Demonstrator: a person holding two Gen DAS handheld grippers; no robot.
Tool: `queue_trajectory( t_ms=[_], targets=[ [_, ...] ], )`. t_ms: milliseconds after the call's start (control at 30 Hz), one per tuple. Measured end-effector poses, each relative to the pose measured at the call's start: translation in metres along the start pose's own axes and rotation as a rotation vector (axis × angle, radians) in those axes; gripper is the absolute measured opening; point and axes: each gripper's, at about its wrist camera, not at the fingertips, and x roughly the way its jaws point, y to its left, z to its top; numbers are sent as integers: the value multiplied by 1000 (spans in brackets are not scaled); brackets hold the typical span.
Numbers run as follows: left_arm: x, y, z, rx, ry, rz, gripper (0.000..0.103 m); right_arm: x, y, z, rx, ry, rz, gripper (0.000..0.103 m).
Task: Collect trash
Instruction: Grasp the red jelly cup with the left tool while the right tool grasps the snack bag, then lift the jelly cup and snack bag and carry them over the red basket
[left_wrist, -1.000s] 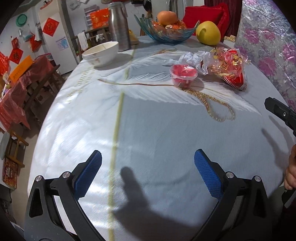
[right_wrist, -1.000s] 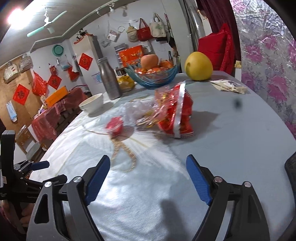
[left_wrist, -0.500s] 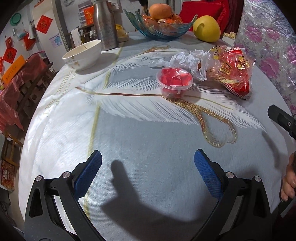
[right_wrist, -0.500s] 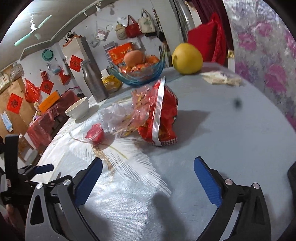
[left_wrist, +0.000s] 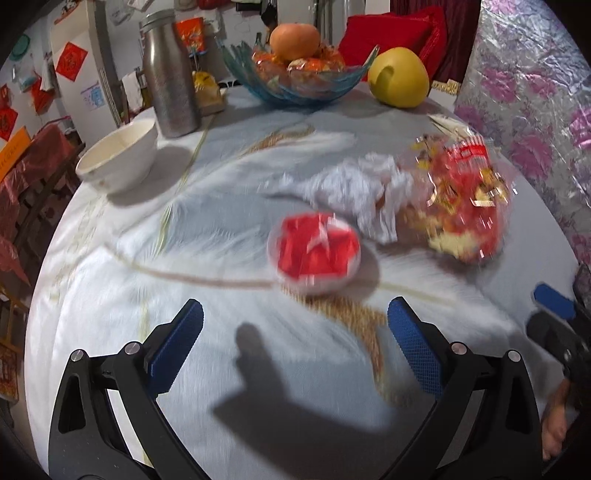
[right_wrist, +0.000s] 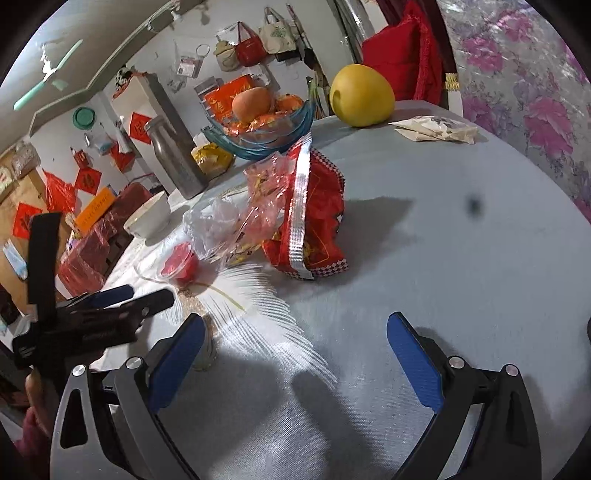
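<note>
A small clear cup stuffed with red wrappers (left_wrist: 314, 253) (right_wrist: 179, 266) stands on the pale tablecloth just beyond my left gripper (left_wrist: 295, 350), whose blue pads stand wide apart with nothing between them. Behind the cup lie a crumpled clear plastic bag (left_wrist: 360, 188) (right_wrist: 218, 225) and a red snack bag (left_wrist: 465, 199) (right_wrist: 310, 218). My right gripper (right_wrist: 295, 354) is open and empty, a short way in front of the red snack bag. The left gripper also shows at the left of the right wrist view.
A white bowl (left_wrist: 118, 158), a steel flask (left_wrist: 170, 77), a blue glass fruit bowl (left_wrist: 295, 81) and a yellow pomelo (left_wrist: 400, 77) stand at the far side of the round table (left_wrist: 258, 406). A flat pale packet (right_wrist: 436, 129) lies near the pomelo. A flowered wall covering runs along the right.
My left gripper has moved forward over the table, so the red cup and bags now lie close ahead. My right gripper's jaws opened wider and it moved closer to the red snack bag.
</note>
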Motion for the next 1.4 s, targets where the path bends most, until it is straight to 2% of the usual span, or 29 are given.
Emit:
queue_trajectory(
  t_ms=[233, 267, 300, 333, 367, 400, 600, 700, 733, 833, 1033, 1200, 1233, 1300, 1333, 1367, 1400],
  targets=[
    [27, 2, 22, -12, -11, -7, 96, 3, -7, 1, 45, 9, 26, 97],
    [27, 3, 22, -19, -17, -13, 92, 3, -7, 2, 43, 11, 27, 97],
    [28, 4, 22, -25, -25, -24, 80, 4, -7, 1, 42, 13, 26, 97],
    [28, 6, 21, -25, -29, -39, 73, 5, -6, 1, 40, 16, 25, 97],
    [28, 8, 20, -27, -31, -70, 59, 5, -6, 1, 39, 19, 25, 97],
    [26, 10, 20, -30, -36, -83, 57, 6, -6, 2, 39, 20, 25, 97],
    [0, 22, 9, -37, -125, -70, 57, 4, -4, 2, 28, 8, 29, 96],
    [-11, 30, -1, -48, -142, -59, 57, 1, -3, 1, 19, -8, 50, 84],
    [-12, 33, -4, -53, -140, -54, 57, -1, -2, 1, 10, -15, 59, 76],
    [-13, 42, -9, -76, -130, -45, 57, 0, 5, 4, -13, -18, 102, 66],
    [-9, 43, -8, -84, -110, -55, 57, 12, 16, 29, 44, -35, 194, 65],
    [-5, 43, -9, -86, -88, -56, 57, 41, 29, 48, 56, -1, 178, 64],
    [-4, 44, -8, -88, -86, -57, 57, 46, 29, 50, 66, 8, 172, 59],
    [-3, 45, -9, -90, -82, -55, 57, 54, 29, 53, 78, 19, 170, 35],
    [-2, 45, -8, -90, -79, -54, 57, 56, 30, 53, 73, 21, 171, 11],
    [-3, 45, -9, -90, -81, -56, 57, 56, 31, 51, 66, 17, 177, 5],
    [-5, 46, -9, -92, -87, -60, 57, 53, 32, 49, 57, 1, 185, 5]
  ],
)
